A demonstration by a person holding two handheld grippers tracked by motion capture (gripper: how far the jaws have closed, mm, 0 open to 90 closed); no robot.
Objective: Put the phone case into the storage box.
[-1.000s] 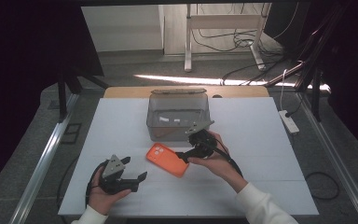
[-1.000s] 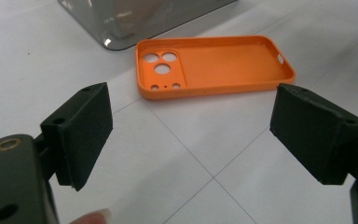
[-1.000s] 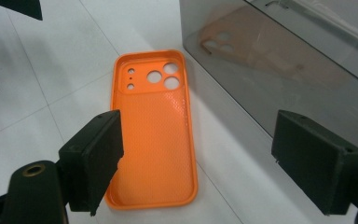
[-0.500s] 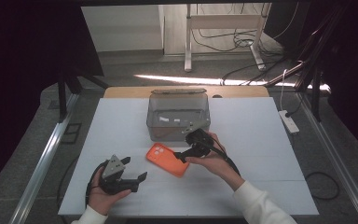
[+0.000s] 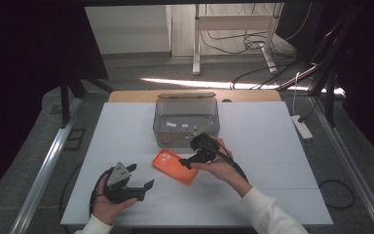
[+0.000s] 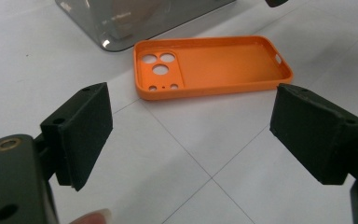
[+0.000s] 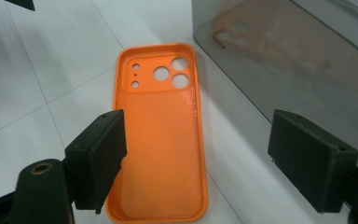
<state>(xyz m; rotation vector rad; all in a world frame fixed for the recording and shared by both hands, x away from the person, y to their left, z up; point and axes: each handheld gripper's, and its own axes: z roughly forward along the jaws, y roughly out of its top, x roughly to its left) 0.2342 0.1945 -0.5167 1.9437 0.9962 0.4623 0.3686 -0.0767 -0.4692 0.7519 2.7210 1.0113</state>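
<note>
My right gripper [image 5: 191, 162] hangs just over the near end of the orange phone case [image 5: 175, 166], jaws spread wide with nothing between them. In the right gripper view the case [image 7: 161, 135] lies hollow side up on the white table [image 5: 272, 146], camera holes at the far end; one of my jaws sits above its near edge and the other stands off to the side, toward the box. I judge this to be the approach to a pickup: I am lined up but have not closed on anything.

My left gripper [image 5: 135, 187] rests low near the front edge of the table, well apart from the case, its jaws released too. From the left gripper view the case [image 6: 212, 65] lies ahead of me, flat, with bare table between.

The next move, as I read it, calls for dropping the right jaws until one pad goes inside the hollow and the other outside a long wall, or both straddle the width, then squeezing gently, since the thin rim looks likely to flex or slip.

The clear box [image 5: 186, 119] stands just beyond the case, near but not touching it as far as I can tell. Through its smoky wall [image 7: 289, 56] I see a faint orange reflection of the case; a few small pale bits show inside from the high view, too small to name.
</note>
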